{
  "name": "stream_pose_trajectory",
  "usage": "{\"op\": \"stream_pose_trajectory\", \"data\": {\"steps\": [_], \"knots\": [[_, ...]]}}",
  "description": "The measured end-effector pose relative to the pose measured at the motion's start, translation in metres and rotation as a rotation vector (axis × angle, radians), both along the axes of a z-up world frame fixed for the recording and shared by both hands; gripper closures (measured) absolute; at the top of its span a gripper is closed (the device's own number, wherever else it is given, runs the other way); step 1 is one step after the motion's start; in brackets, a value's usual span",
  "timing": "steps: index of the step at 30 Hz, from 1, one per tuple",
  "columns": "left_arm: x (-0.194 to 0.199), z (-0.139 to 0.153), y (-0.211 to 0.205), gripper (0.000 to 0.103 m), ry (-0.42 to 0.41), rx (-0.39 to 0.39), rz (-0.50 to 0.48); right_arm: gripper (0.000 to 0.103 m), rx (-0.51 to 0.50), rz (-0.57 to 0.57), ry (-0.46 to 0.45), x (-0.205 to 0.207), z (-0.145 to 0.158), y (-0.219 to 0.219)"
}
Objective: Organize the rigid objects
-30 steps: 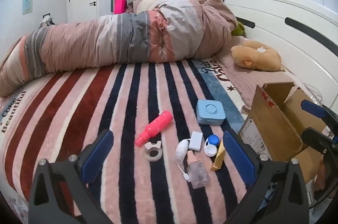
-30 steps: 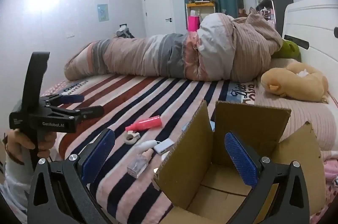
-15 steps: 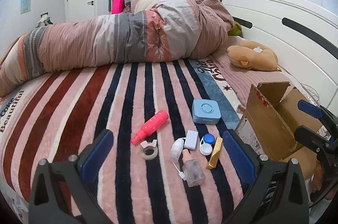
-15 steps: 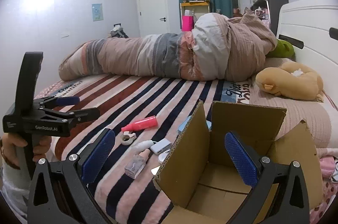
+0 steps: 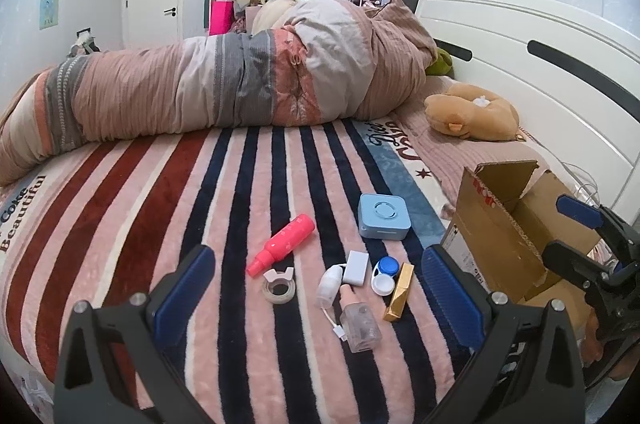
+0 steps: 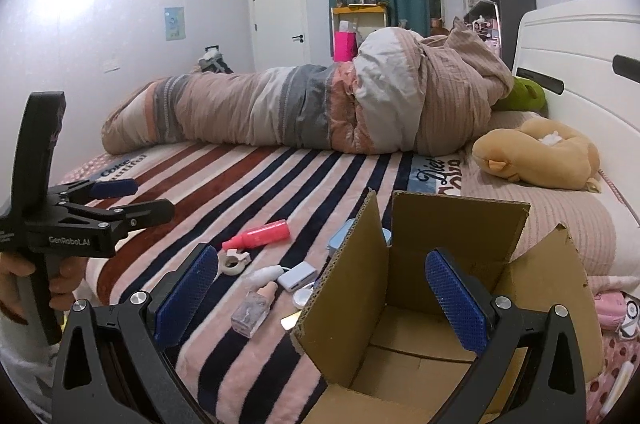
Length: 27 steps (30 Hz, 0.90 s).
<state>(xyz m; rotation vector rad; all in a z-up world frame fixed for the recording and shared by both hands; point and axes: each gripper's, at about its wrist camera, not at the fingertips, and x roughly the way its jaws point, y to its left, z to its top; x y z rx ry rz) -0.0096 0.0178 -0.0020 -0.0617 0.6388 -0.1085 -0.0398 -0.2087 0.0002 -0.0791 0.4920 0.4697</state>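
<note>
A bedroom bed under a striped plush blanket (image 5: 168, 224) serves as the work surface. At the bottom of the frame the left gripper (image 5: 316, 288) hangs with jaws spread and empty over a clear glass bottle (image 5: 360, 320), gold tube (image 5: 399, 292) and pink spray bottle (image 5: 282, 244), probably to choose one. At lower right of its own view, the right gripper (image 6: 320, 288), likewise spread, waits above the open cardboard box (image 6: 452, 264), their likely destination; a rolled quilt (image 5: 224, 87) lies beyond.

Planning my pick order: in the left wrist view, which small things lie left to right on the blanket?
Pink bottle → tape roll → white charger → lens case → gold stick → cardboard box.
</note>
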Motion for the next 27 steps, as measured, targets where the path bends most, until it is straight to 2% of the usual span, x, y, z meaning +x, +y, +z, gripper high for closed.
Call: {"op": "stream_pose_trajectory", "data": {"steps": [27], "knots": [[-0.0065,0.0057,-0.0042,0.000,-0.004,0.008,0.002,0.000,0.016,-0.011,0.007,-0.0059,-0.0007,-0.0026]]}}
